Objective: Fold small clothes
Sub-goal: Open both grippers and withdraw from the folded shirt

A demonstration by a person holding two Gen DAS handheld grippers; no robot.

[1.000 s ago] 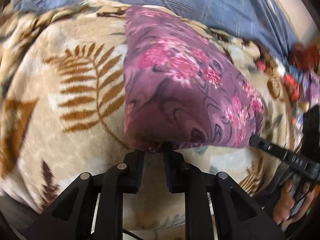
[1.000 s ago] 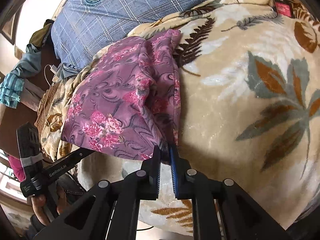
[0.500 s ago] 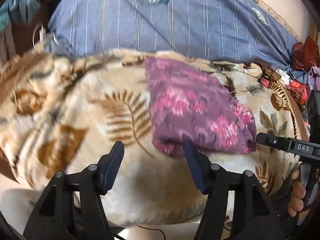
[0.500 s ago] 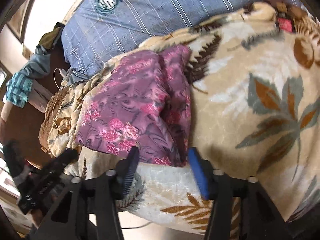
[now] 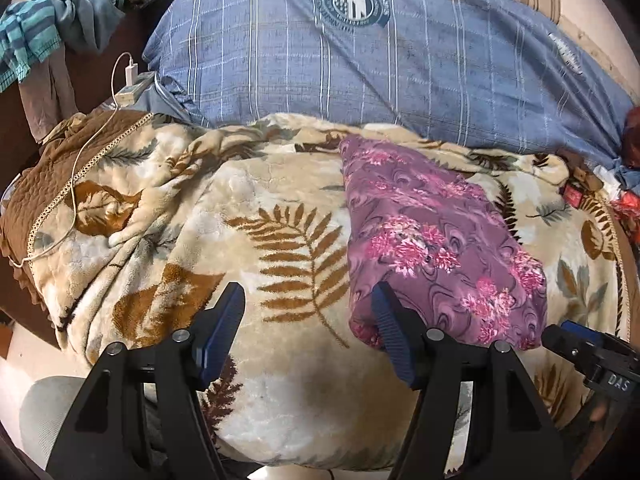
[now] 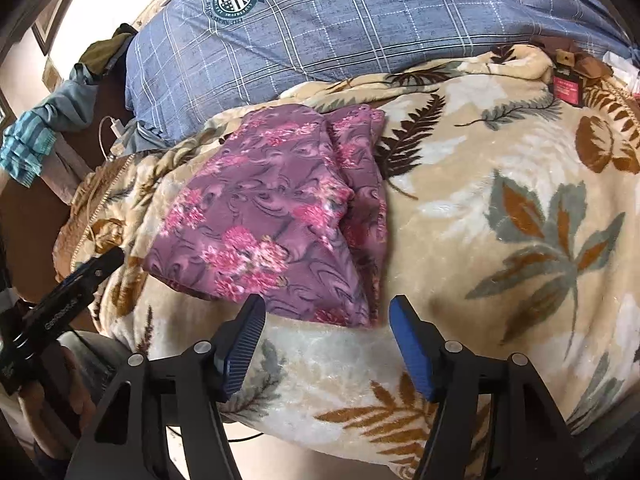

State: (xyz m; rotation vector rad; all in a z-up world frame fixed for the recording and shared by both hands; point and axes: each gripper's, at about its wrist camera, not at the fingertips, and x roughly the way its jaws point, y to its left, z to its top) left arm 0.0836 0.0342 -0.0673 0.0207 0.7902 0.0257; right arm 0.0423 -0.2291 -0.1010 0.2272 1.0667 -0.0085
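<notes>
A folded purple garment with pink flowers (image 5: 432, 248) (image 6: 272, 216) lies flat on a beige blanket with a leaf pattern (image 5: 280, 200) (image 6: 500, 184). My left gripper (image 5: 306, 324) hovers over the garment's near left corner; its jaws are opening and nothing is gripped. Only its right pad overlaps the cloth's edge in the picture. My right gripper (image 6: 326, 320) stands just short of the garment's near right corner, jaws opening, with only blanket and the cloth's hem between them. One finger of the other gripper shows low in each view.
A big blue checked pillow (image 5: 360, 60) (image 6: 360, 20) lies behind the blanket. At the left are a brown quilt (image 5: 52, 176), a white charger and cable (image 5: 130, 80) and hanging clothes (image 5: 32, 40). A red packet (image 6: 566, 88) sits at the far right. The blanket's front edge drops off below the grippers.
Both grippers were shut on the garment's near edge. They have let go, opened wide and pulled back and up, and the garment now rests folded on the blanket.
</notes>
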